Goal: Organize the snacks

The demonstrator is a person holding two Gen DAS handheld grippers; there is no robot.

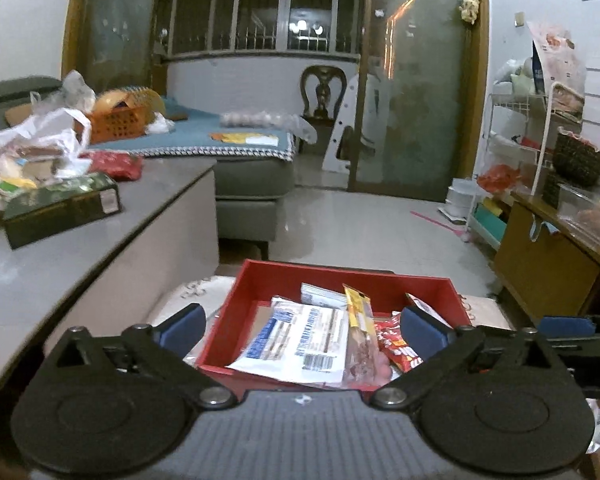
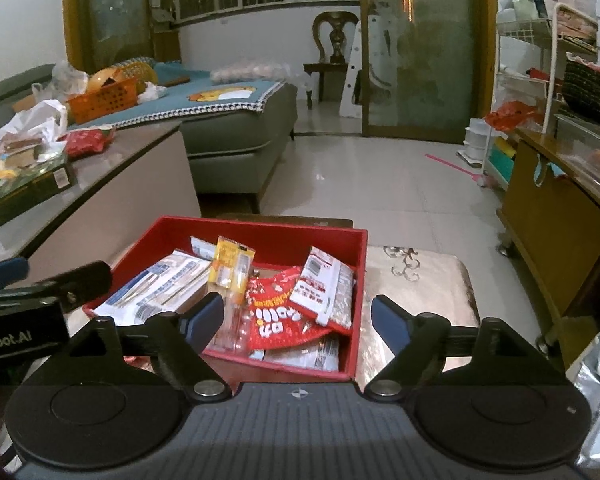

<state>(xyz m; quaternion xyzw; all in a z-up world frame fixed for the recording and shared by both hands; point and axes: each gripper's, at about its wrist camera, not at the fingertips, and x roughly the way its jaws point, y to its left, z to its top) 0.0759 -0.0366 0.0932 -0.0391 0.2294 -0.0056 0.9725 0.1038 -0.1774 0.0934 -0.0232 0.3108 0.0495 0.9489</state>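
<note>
Two claws hang wide open and empty over the near edge of the one red box (image 2: 332, 236) — the right gripper (image 2: 298, 322) nearer its right corner, the left gripper (image 1: 300, 330) at its left — where about five snack packets (image 2: 276, 312) lie straight ahead, long axes mostly pointing away.

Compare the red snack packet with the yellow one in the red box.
The red snack packet is wide and crumpled with white lettering; the yellow packet is narrow and long with a clear lower part. The red one lies right of centre, partly under a white-and-red packet; the yellow one lies mid-box, uncovered. Both lie inside the red box, untouched by either gripper.
</note>
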